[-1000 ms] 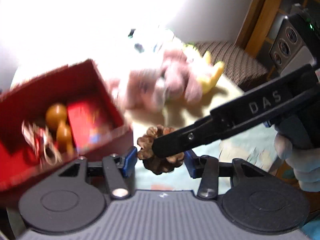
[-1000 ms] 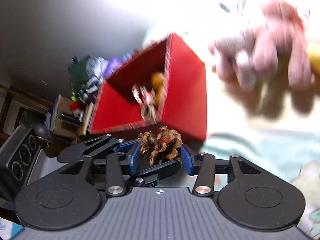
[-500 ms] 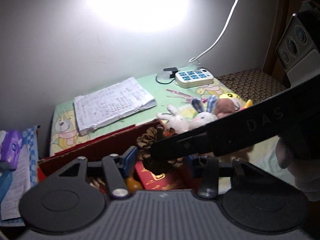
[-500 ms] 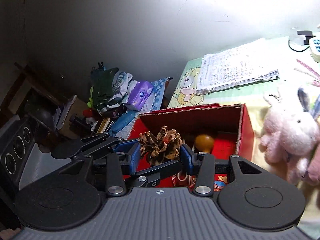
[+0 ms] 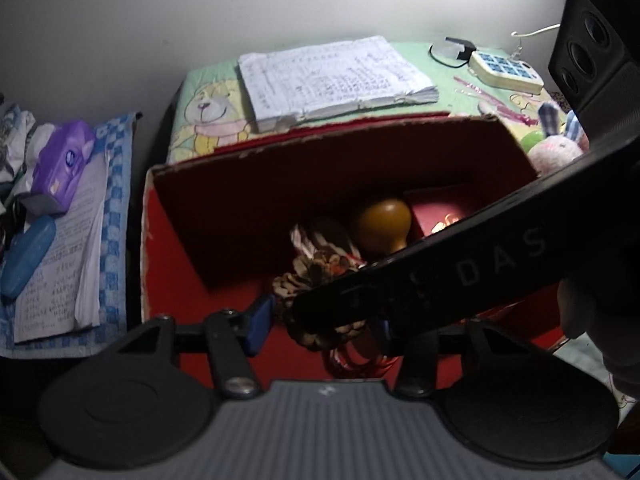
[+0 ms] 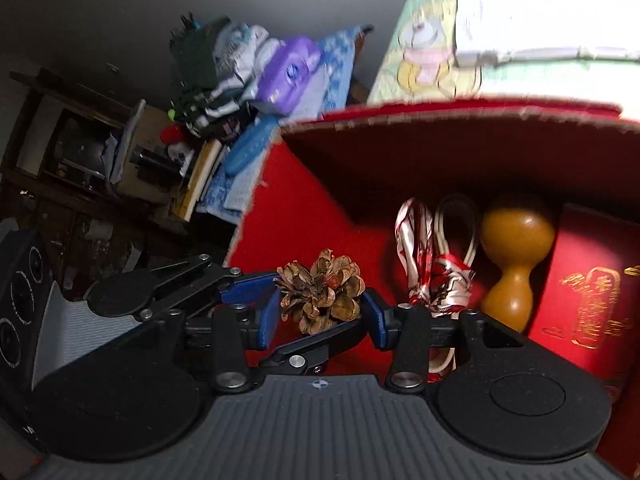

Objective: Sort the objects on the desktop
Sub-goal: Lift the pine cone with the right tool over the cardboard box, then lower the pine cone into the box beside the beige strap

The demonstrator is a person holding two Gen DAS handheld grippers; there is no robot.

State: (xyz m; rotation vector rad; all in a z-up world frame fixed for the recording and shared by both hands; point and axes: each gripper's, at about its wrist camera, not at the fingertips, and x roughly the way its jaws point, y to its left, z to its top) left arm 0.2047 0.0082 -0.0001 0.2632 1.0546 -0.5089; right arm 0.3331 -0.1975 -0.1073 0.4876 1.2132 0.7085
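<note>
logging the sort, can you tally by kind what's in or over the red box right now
pine cone, held between the right gripper's fingers over the red box: 1
gourd: 1
red and white patterned cloth: 1
white cord loop: 1
red booklet with gold print: 1
total: 5

right gripper (image 6: 322, 312) clamped, left gripper (image 5: 320, 322) crossing beneath

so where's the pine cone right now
The pine cone sits between the right gripper pads over the red box, left of the ribbon and gourd.
</note>
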